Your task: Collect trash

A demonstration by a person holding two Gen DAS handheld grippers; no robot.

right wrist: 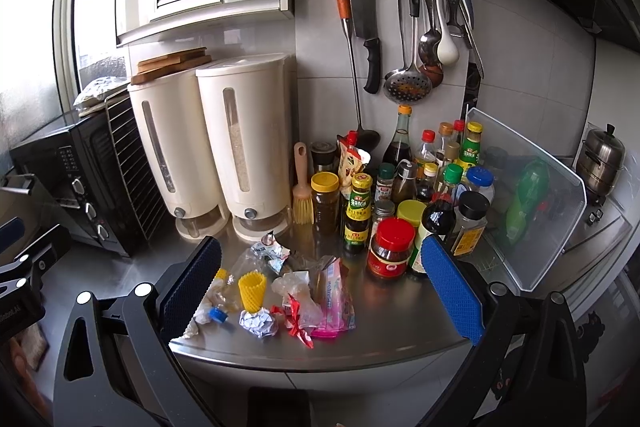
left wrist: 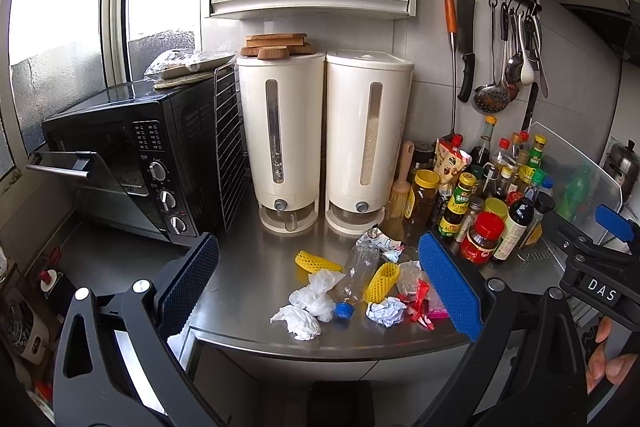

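Trash lies on the steel counter (left wrist: 256, 267) near its front edge: a crushed clear bottle (left wrist: 358, 273) with a blue cap (left wrist: 344, 310), two yellow foam nets (left wrist: 382, 281), white crumpled plastic (left wrist: 312, 301), a crumpled paper ball (left wrist: 386, 311), red wrappers (left wrist: 420, 303) and a pink packet (right wrist: 334, 301). My left gripper (left wrist: 320, 287) is open and empty, held in front of the pile. My right gripper (right wrist: 320, 287) is open and empty, also before the pile; it shows at the right edge of the left wrist view (left wrist: 592, 255).
Two cream grain dispensers (left wrist: 324, 143) stand at the back. A black toaster oven (left wrist: 132, 159) with its door open is on the left. Many sauce bottles and jars (right wrist: 416, 203) crowd the right. A clear splash guard (right wrist: 532, 203) and hanging utensils (right wrist: 412, 39) are beyond.
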